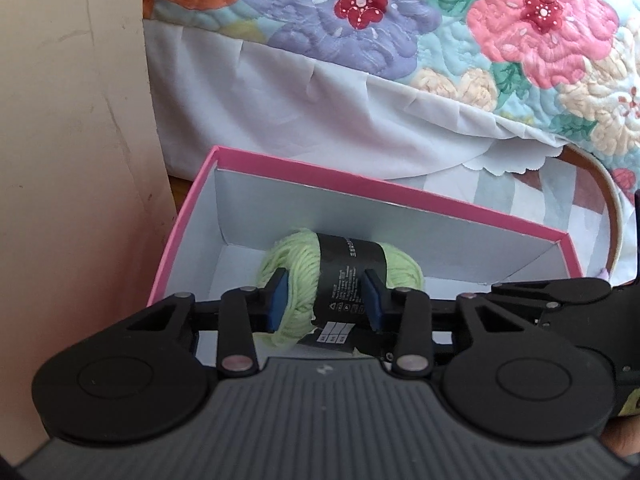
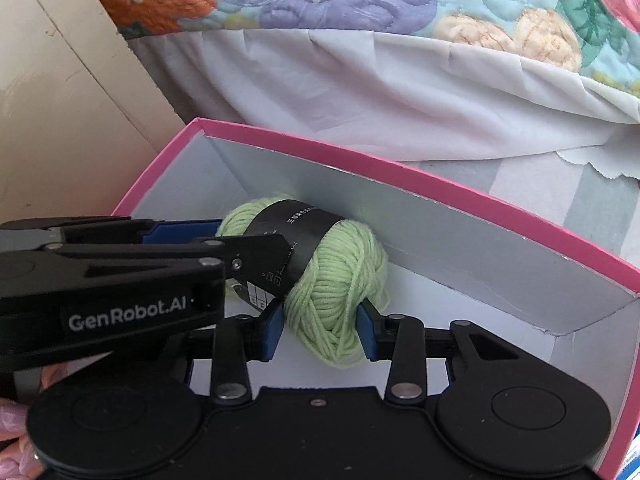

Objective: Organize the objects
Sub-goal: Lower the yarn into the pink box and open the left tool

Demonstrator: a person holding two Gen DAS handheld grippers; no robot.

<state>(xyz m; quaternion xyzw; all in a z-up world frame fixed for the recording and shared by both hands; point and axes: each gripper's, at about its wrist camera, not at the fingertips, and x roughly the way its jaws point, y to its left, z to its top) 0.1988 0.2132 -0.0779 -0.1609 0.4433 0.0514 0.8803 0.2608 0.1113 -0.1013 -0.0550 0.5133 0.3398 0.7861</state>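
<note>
A light green yarn skein (image 1: 300, 280) with a black paper band lies inside a pink box (image 1: 360, 186) with white inner walls, against the far wall. My left gripper (image 1: 326, 300) is shut on it, one blue pad on the green end and the other on the band. In the right wrist view the same skein (image 2: 340, 272) sits in the box (image 2: 400, 164), and my right gripper (image 2: 320, 332) is shut on its right-hand green end. The left gripper (image 2: 248, 236) reaches in from the left and covers part of the band.
A floral quilt (image 1: 440, 40) and a white bed skirt (image 1: 320, 120) hang right behind the box. A beige panel (image 1: 72, 160) stands at the left. A wooden hoop (image 1: 612, 208) lies to the box's right. A person's fingers (image 2: 12, 440) show at the lower left.
</note>
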